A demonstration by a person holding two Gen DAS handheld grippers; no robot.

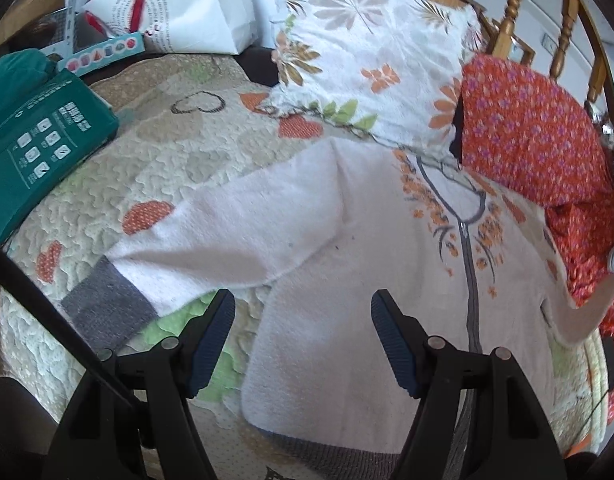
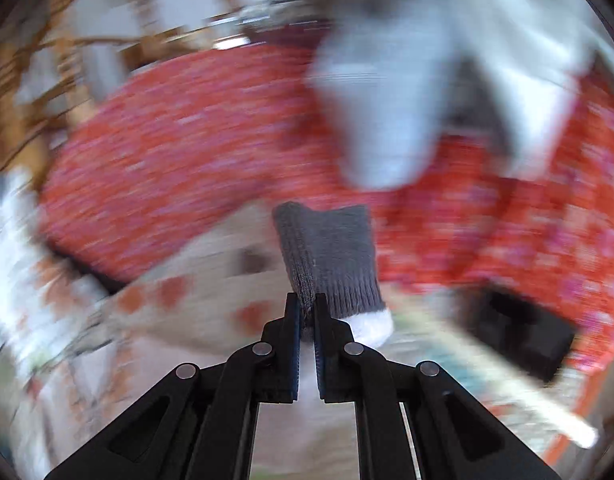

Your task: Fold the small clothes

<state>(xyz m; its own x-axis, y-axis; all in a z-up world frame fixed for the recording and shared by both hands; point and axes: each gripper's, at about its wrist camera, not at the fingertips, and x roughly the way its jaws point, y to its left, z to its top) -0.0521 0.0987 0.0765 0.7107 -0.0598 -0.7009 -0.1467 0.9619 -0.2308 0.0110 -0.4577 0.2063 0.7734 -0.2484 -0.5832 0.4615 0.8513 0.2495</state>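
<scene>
**First sleeve fold under way, most still to do**

Your white sweater (image 1: 347, 280) lies spread face up on the quilt (image 1: 175, 160), zip showing. Its left sleeve (image 1: 179, 248) still stretches out flat to the left. Your right gripper (image 2: 307, 308) is pinched tight on the grey cuff (image 2: 327, 256) of the other sleeve, lifted over the red cloth (image 1: 527, 132). Your left gripper (image 1: 303, 320) hangs wide open and empty near the hem. Both sleeves and the body fold remain.
</scene>
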